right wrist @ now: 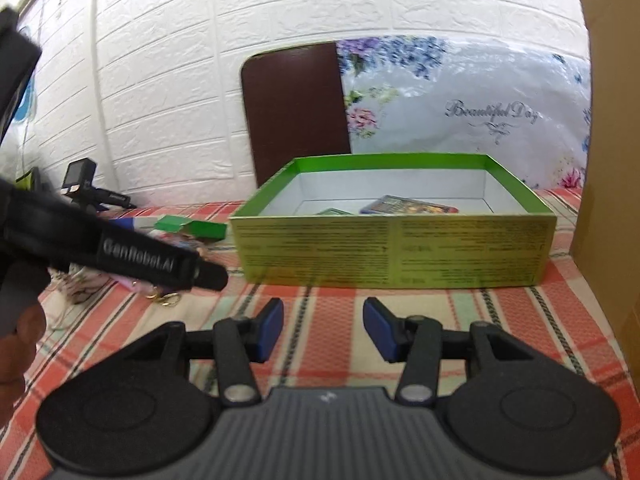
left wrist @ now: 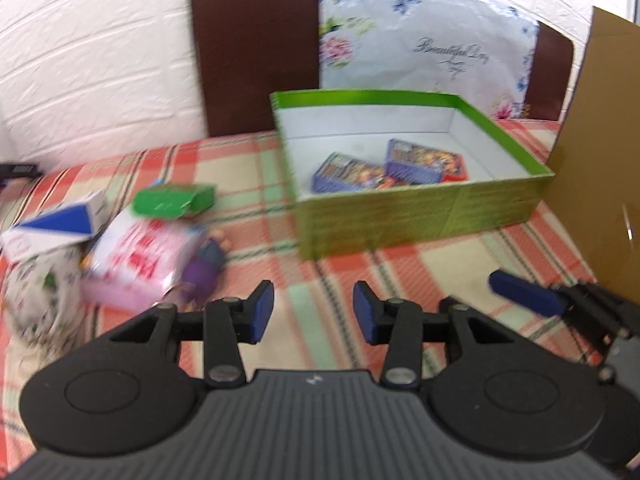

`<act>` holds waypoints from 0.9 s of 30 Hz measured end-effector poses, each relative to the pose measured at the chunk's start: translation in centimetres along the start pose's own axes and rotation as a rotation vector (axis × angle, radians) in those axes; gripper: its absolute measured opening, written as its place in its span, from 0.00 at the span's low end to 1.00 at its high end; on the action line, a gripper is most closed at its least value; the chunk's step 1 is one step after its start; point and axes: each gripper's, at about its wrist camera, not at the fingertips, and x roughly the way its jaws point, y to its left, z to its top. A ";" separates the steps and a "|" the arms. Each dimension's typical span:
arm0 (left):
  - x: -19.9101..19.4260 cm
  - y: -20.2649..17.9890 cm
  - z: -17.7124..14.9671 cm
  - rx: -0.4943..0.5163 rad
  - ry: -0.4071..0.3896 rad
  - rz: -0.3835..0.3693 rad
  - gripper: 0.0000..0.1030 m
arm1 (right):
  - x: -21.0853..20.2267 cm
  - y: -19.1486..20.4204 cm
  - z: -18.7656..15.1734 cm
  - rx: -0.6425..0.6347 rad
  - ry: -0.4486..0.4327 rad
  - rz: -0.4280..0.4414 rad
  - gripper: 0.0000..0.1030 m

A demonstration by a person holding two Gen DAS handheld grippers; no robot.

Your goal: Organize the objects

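Both tongs (left wrist: 313,312) (right wrist: 323,329) agape, empty, before green box (left wrist: 420,212) on plaid cloth (left wrist: 400,272)

Black claw (left wrist: 313,312), blue pads (left wrist: 262,312), silver screws.

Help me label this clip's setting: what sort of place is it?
Probably a home bedroom: a plaid sheet covers the surface, a floral pillow leans on a brown headboard, and household clutter lies beside a green box.

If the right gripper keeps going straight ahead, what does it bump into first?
Probably the near wall of the green box. The open right gripper points at it, with only bare checked cloth between, though depth is hard to judge.
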 end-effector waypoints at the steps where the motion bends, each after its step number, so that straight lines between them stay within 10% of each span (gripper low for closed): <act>1: -0.2 0.5 -0.3 -0.008 0.001 0.007 0.45 | -0.2 0.4 0.1 -0.006 -0.003 0.004 0.45; 27: -1.6 16.0 -6.8 -0.286 0.014 0.152 0.46 | 10.8 14.8 2.8 -0.326 0.082 0.207 0.62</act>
